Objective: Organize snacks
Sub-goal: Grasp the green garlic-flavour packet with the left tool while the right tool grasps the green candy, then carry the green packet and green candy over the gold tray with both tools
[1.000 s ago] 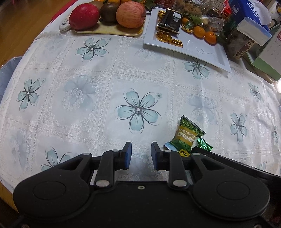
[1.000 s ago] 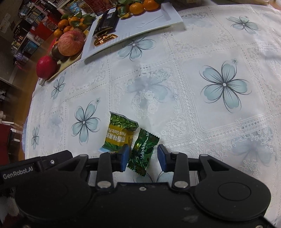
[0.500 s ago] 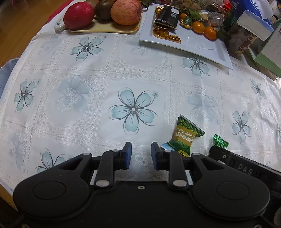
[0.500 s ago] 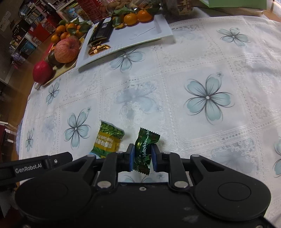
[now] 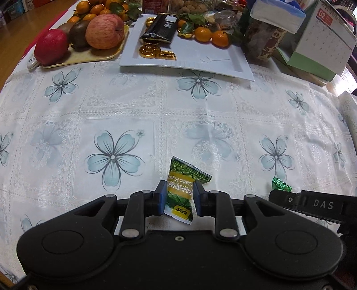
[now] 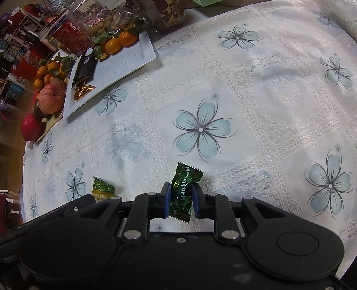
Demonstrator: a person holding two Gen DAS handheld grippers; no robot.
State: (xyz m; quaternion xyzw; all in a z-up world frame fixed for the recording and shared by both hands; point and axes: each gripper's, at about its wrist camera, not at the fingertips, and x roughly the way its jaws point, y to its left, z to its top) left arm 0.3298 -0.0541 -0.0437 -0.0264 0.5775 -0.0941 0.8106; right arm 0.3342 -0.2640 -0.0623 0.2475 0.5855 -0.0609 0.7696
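My left gripper (image 5: 179, 196) has its blue pads on both sides of a green and yellow garlic pea packet (image 5: 181, 189), touching it; the packet still lies on the cloth. The packet also shows in the right wrist view (image 6: 101, 189). My right gripper (image 6: 181, 199) is shut on a dark green Meltykiss candy (image 6: 184, 189) and holds it above the tablecloth; its tip shows in the left wrist view (image 5: 281, 184). A white tray (image 5: 214, 61) at the far side holds gold coins (image 5: 148, 49), a black snack bar (image 5: 161, 27) and tangerines (image 5: 210, 35).
A yellow tray with apples (image 5: 104, 30) stands far left. A jar (image 5: 264, 41), a tissue box (image 5: 276, 11) and a desk calendar (image 5: 321, 42) stand far right. The white tray also shows in the right wrist view (image 6: 131, 55).
My left gripper moved right onto the pea packet and closed around it. My right gripper closed on the Meltykiss candy and lifted it off the cloth.
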